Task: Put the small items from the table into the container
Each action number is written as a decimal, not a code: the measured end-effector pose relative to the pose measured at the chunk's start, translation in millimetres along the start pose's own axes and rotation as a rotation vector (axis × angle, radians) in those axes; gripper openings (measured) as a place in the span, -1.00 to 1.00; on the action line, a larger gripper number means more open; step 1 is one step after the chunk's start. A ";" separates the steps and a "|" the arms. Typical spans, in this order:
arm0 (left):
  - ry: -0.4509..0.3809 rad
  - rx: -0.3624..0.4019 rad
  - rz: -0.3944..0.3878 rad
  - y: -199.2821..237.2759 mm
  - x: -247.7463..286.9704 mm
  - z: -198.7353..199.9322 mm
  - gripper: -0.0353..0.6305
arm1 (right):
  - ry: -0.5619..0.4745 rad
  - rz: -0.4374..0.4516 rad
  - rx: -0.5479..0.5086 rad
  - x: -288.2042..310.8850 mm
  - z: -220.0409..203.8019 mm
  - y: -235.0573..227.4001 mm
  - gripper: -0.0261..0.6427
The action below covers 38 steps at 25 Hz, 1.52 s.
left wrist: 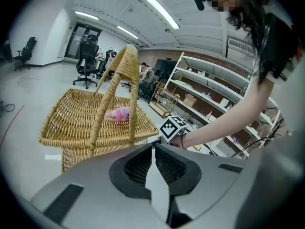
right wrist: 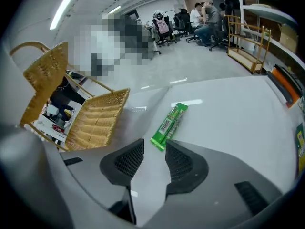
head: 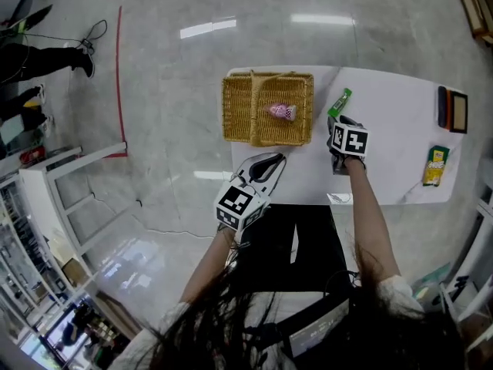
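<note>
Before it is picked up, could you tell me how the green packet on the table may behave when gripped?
The green packet looks thin and flat, so probably light and bendy. Its glossy wrapper may slip; lying flat, it should not roll.

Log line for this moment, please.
left tongs: shut, empty | right tongs: open, green packet just ahead | basket: holds pink toy

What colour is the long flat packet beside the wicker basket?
The long flat packet is green; see right gripper view.

Woven wicker basket (head: 239, 122), glossy green wrapper (right wrist: 169, 125), smooth white table (head: 393, 137).
</note>
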<state>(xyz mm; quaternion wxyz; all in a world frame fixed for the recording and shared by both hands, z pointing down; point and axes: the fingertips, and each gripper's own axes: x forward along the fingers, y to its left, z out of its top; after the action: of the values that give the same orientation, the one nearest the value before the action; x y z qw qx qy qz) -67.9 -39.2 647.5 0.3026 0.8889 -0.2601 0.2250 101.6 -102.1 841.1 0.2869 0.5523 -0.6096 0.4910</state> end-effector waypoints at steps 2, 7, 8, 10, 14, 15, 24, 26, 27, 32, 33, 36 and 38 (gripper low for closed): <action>0.007 0.001 -0.002 3.1 0.1 -4.5 -0.85 | 0.004 -0.040 -0.010 13.6 3.7 -5.5 -0.53; 0.025 -0.015 0.017 5.7 3.1 -9.2 -0.85 | 0.008 -0.144 -0.056 27.3 6.5 -19.1 -0.55; 0.025 -0.009 0.012 5.3 3.9 -11.3 -0.85 | 0.001 -0.162 -0.067 27.1 6.5 -20.4 -0.57; 0.023 0.003 0.008 5.6 3.3 -15.1 -0.85 | -0.016 -0.185 -0.088 27.0 5.5 -20.2 -0.60; 0.021 -0.014 0.043 9.2 -3.1 -11.2 -0.85 | 0.006 -0.178 -0.125 26.7 4.1 -21.0 -0.82; 0.020 -0.016 0.048 9.0 -4.5 -10.4 -0.85 | 0.019 -0.167 -0.127 26.2 3.3 -21.2 -0.83; 0.008 0.016 0.001 -5.6 -8.5 -16.3 -0.85 | -0.070 -0.024 -0.213 -16.1 4.1 8.9 -0.85; 0.004 0.014 0.001 -8.0 -9.7 -14.1 -0.85 | -0.099 0.013 -0.250 -32.0 4.3 26.1 -0.85; 0.001 0.014 0.001 -9.7 -10.4 -13.2 -0.85 | -0.111 0.033 -0.262 -39.7 3.5 35.0 -0.85; -0.001 0.025 -0.005 -15.1 -12.7 -10.6 -0.85 | -0.139 0.143 -0.278 -66.4 -7.2 81.5 -0.85; -0.001 0.024 -0.006 -15.5 -12.8 -10.2 -0.85 | -0.135 0.161 -0.285 -68.1 -10.9 90.2 -0.85; -0.002 0.019 -0.007 -15.5 -13.6 -9.9 -0.85 | -0.111 0.203 -0.312 -65.8 -23.5 112.9 -0.85; 0.001 0.022 -0.010 -15.4 -14.2 -10.8 -0.85 | -0.094 0.215 -0.318 -60.1 -30.9 122.9 -0.85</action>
<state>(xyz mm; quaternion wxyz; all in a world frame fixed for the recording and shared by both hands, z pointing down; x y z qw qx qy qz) -72.1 -17.1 640.8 0.2941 0.8934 -0.2528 0.2269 -8.2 -61.7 763.8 0.2876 0.4542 -0.7475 0.3901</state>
